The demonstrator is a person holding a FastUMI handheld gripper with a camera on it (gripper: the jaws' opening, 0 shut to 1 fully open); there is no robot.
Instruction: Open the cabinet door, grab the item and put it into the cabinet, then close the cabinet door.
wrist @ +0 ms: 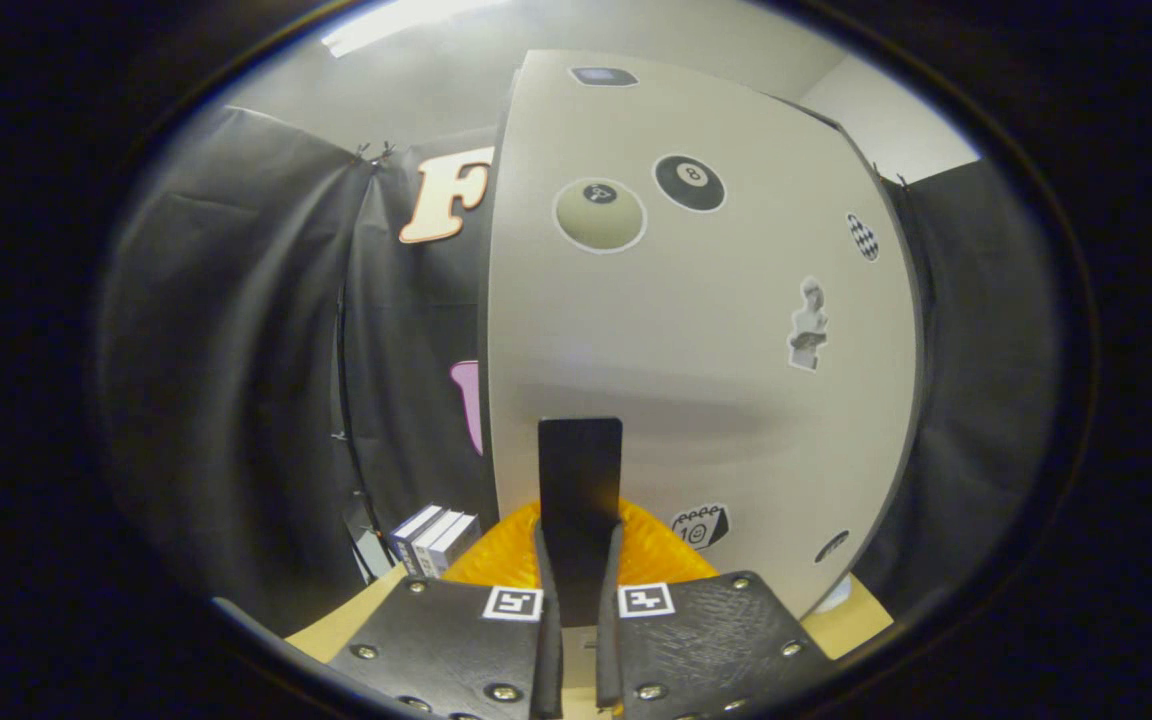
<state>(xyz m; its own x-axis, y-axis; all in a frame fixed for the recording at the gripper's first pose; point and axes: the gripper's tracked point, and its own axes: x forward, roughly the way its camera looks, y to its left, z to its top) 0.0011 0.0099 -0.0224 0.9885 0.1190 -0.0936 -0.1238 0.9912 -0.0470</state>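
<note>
A beige cabinet door (696,340) with several stickers stands close in front of me, facing the gripper. A black vertical handle (581,480) sticks out from its lower part. My gripper (578,600) is shut on this handle, one finger pressing on each side of it. An orange ribbed item (666,550) lies low on the table just beyond the fingers, at the foot of the door, partly hidden by the handle and the fingers. The cabinet's inside is hidden behind the door.
A few upright books (433,540) stand on the wooden table (336,630) to the left of the fingers, next to the door's left edge. Black cloth walls (236,380) hang on both sides of the cabinet.
</note>
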